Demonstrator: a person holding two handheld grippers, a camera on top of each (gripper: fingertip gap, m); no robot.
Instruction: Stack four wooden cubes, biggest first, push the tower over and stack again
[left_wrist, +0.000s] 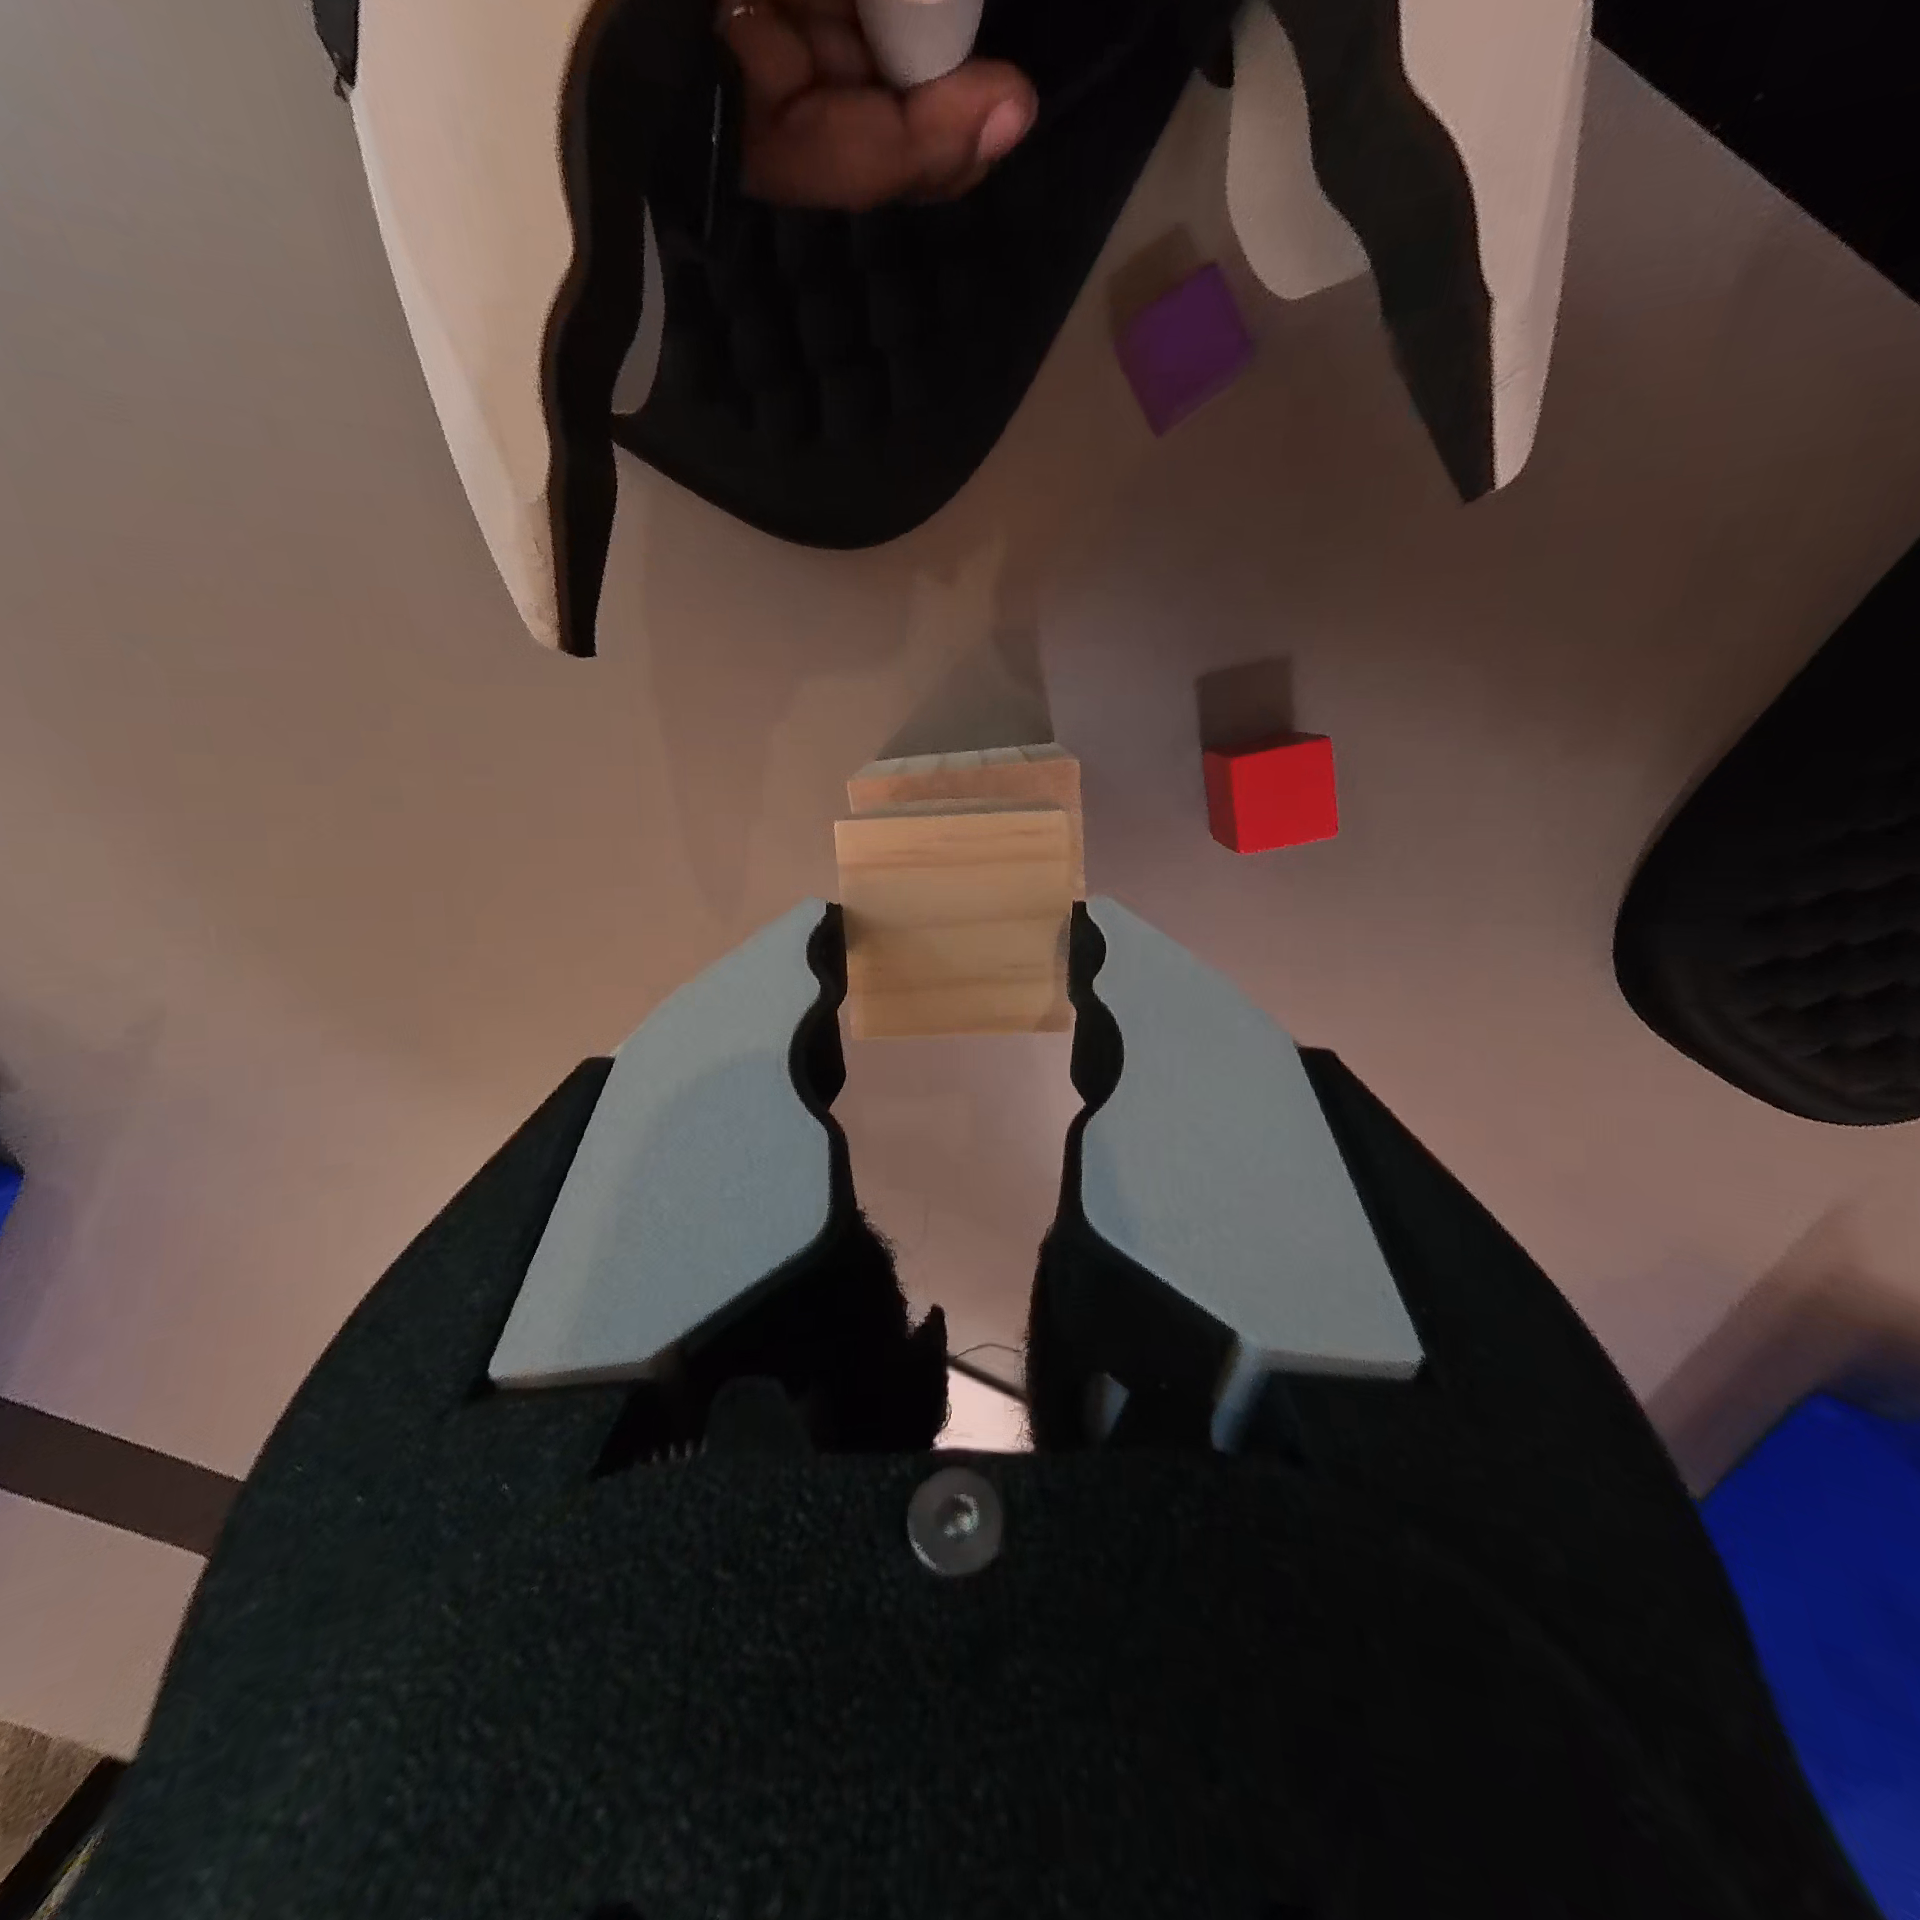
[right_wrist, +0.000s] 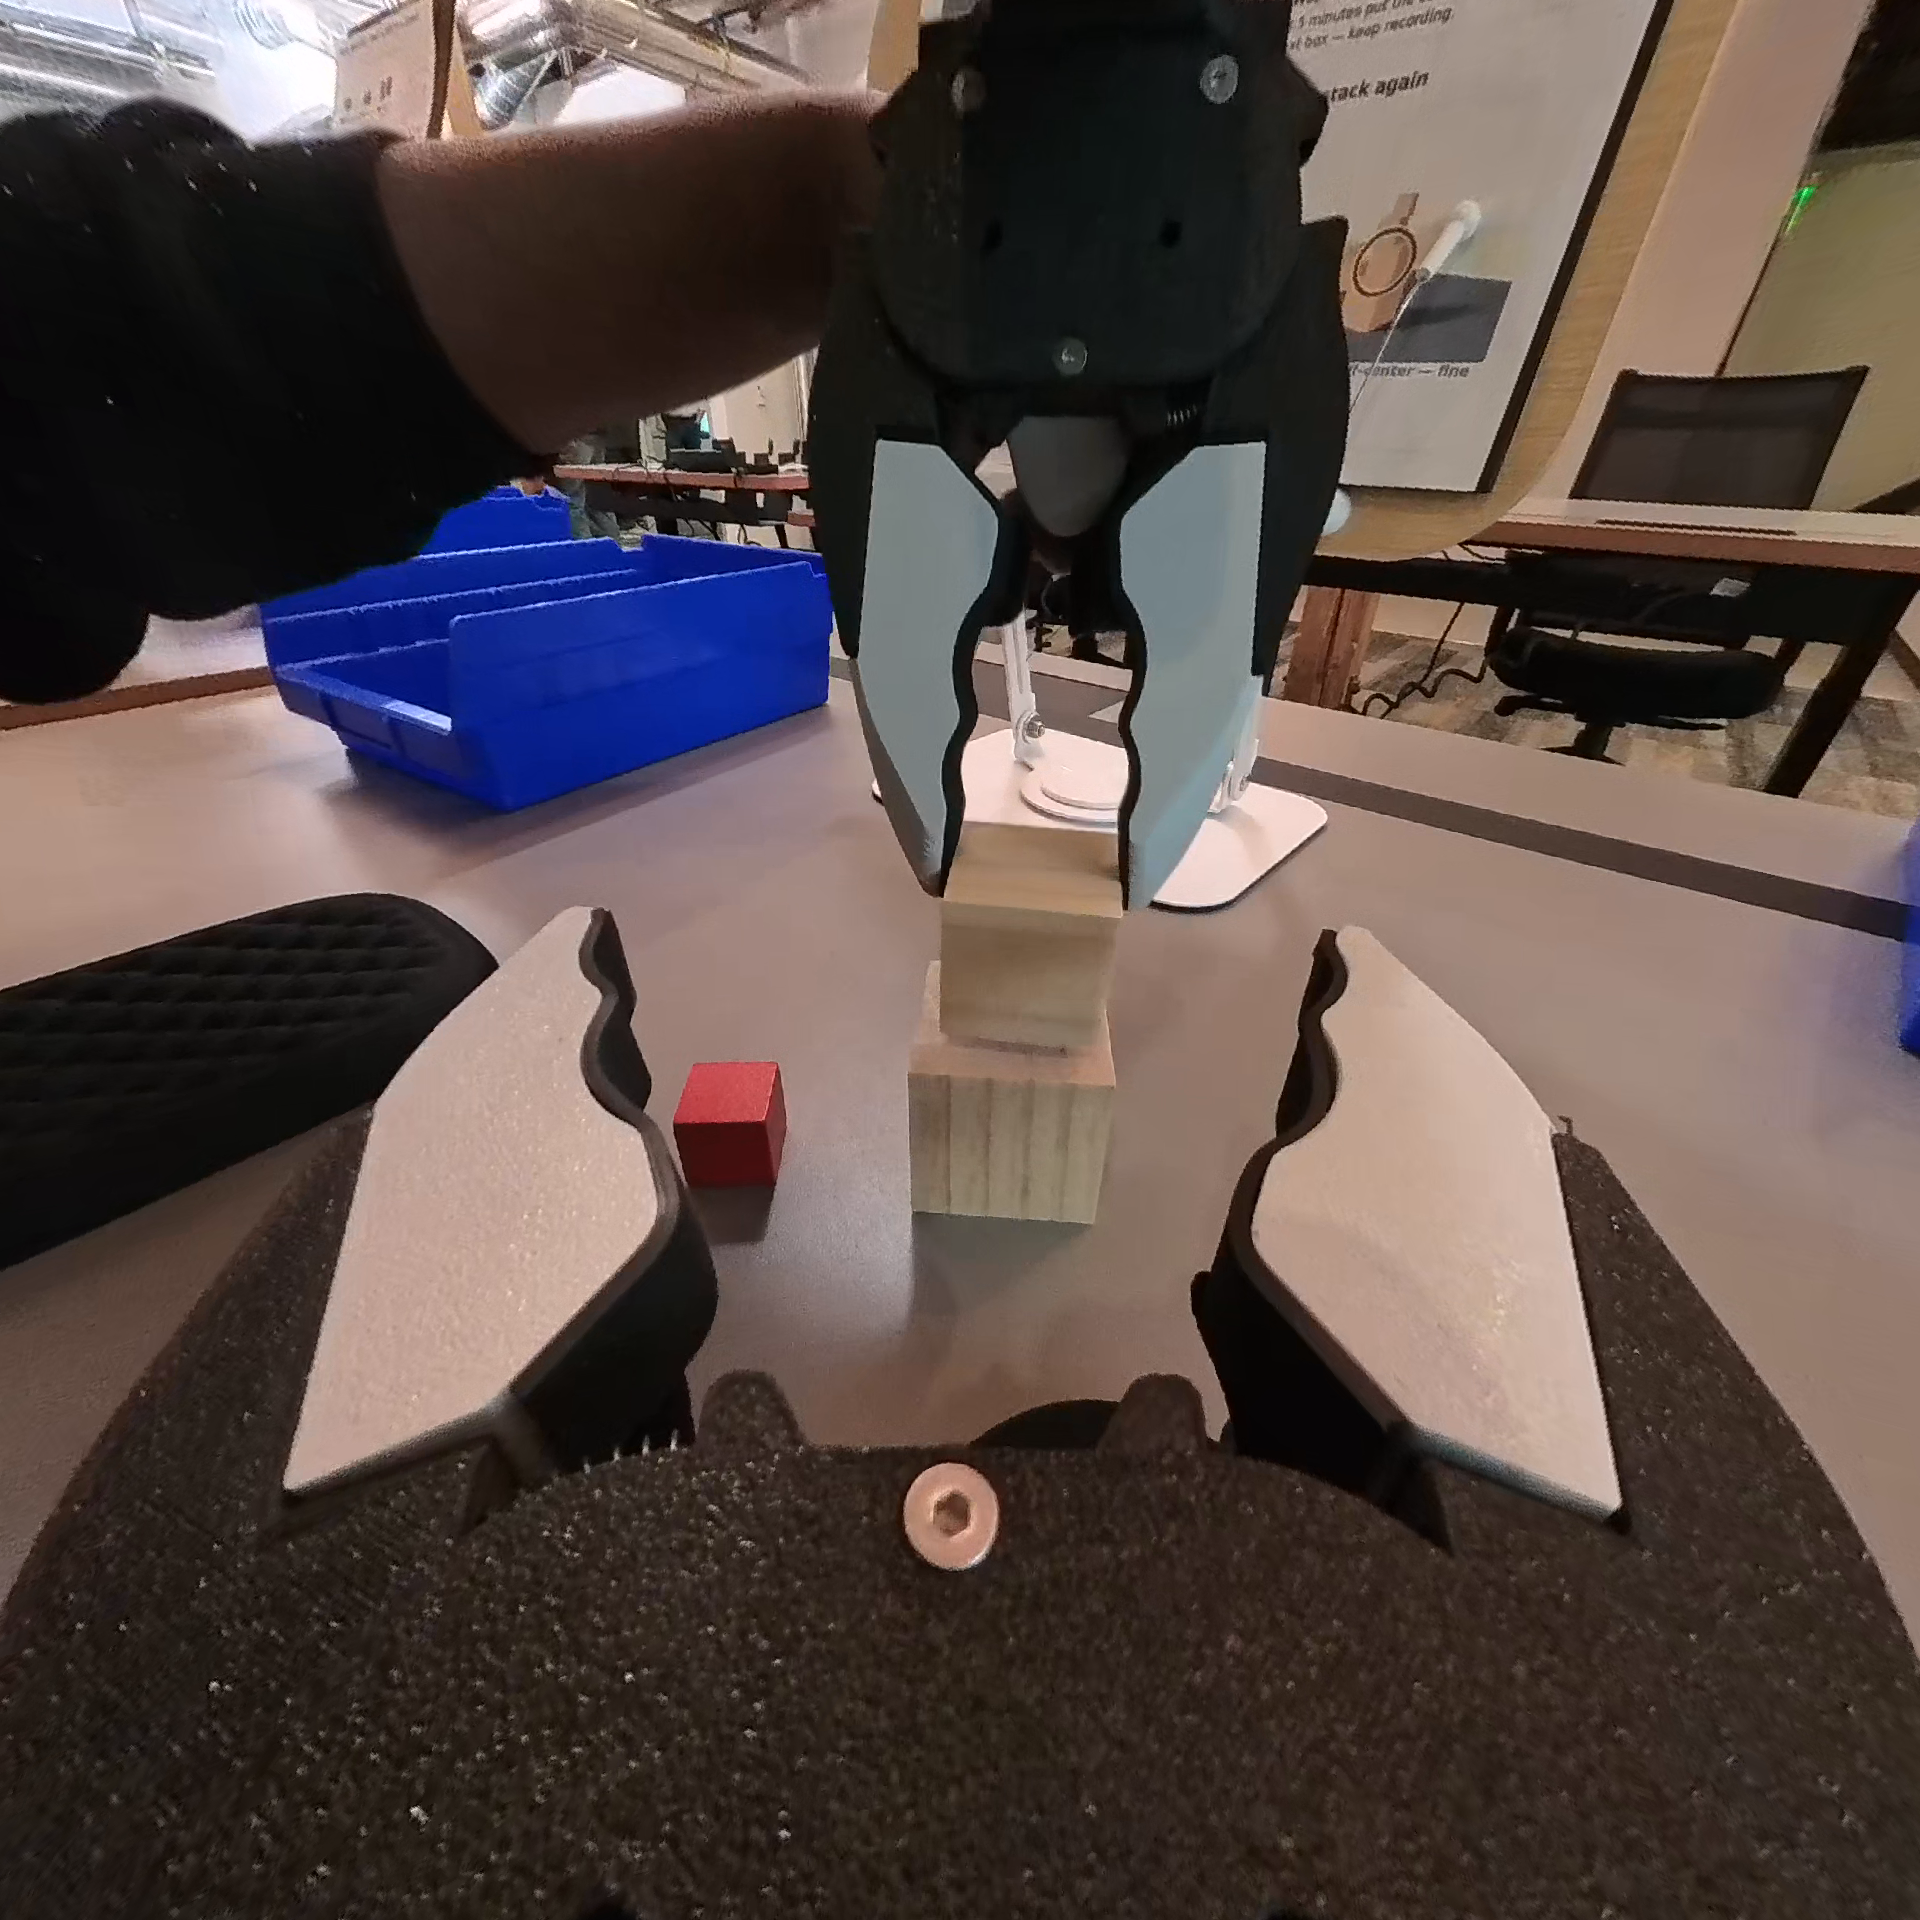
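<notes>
My left gripper (left_wrist: 956, 925) is shut on a plain wooden cube (left_wrist: 951, 883), with both black pads against its sides. It holds the cube right over a second, larger wooden cube (left_wrist: 961, 781) that stands on the table. In the right wrist view the left gripper (right_wrist: 1034, 883) comes down from above, and the held cube (right_wrist: 1023, 966) sits at the top face of the lower cube (right_wrist: 1013, 1143). I cannot tell whether they touch. My right gripper (right_wrist: 966, 928) is wide open and empty, low on the near side of the stack. It also shows in the left wrist view (left_wrist: 1023, 561).
A red cube (right_wrist: 729, 1122) lies on the table next to the stack, also in the left wrist view (left_wrist: 1270, 792). A purple cube (left_wrist: 1184, 348) lies farther off. A black padded rest (right_wrist: 208, 1018), a blue bin (right_wrist: 540, 665) and a white stand base (right_wrist: 1226, 831) surround the stack. There is about 6 cm between the tips of the two grippers.
</notes>
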